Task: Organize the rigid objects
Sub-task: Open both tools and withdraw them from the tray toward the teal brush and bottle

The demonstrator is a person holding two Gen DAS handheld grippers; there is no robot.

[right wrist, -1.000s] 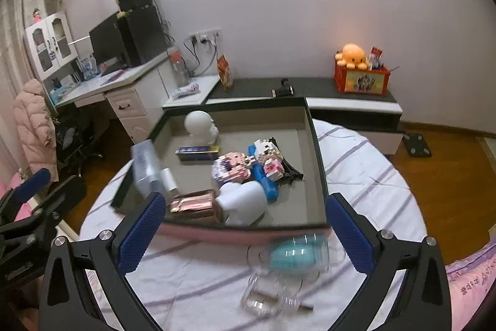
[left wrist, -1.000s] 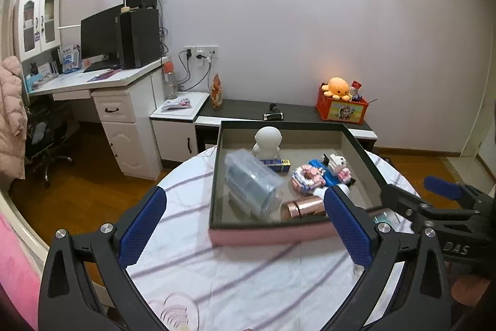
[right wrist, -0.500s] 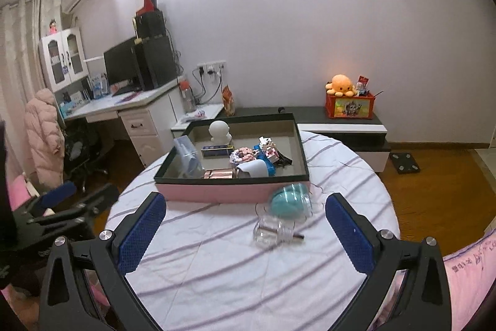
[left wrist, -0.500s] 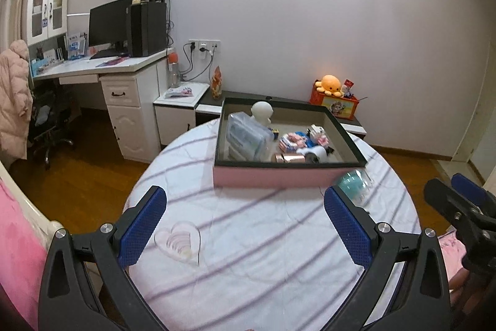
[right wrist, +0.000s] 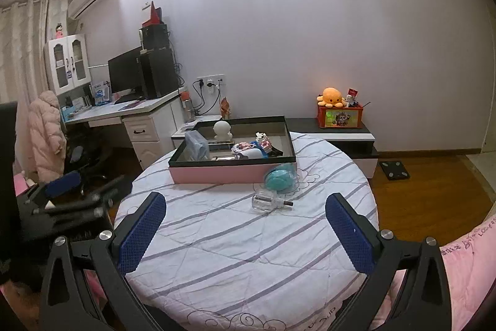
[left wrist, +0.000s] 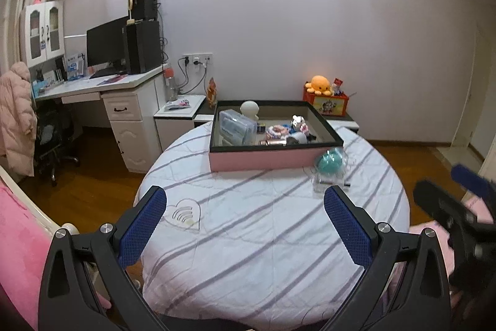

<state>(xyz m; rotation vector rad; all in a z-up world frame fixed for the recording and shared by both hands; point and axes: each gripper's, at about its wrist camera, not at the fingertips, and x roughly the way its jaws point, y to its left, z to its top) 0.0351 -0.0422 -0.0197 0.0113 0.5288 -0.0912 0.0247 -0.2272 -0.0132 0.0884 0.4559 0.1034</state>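
Both grippers hover at the near edge of a round worktop [right wrist: 241,262] covered in a white cloth with grey stripes. The left gripper [left wrist: 245,225] fills the bottom of the left wrist view, its blue-padded jaws spread wide apart with nothing between them. The right gripper [right wrist: 245,230] sits the same way at the bottom of the right wrist view, jaws wide apart and empty; it also shows, blurred, at the right edge of the left wrist view.

Above the centre of both frames, on the far part of the worktop, stands a pink tray [left wrist: 263,160] with a dark rim. Inside it lie a clear plastic box [left wrist: 237,126], a white round-headed figure [left wrist: 249,109], a copper-coloured cylinder [left wrist: 272,142] and several small toys that are too small to tell apart.

Just outside the tray, touching its lower right corner, rests a teal ball in a clear shell [right wrist: 279,177]. Just below it in the frame lies a small clear bottle [right wrist: 269,202] on its side.
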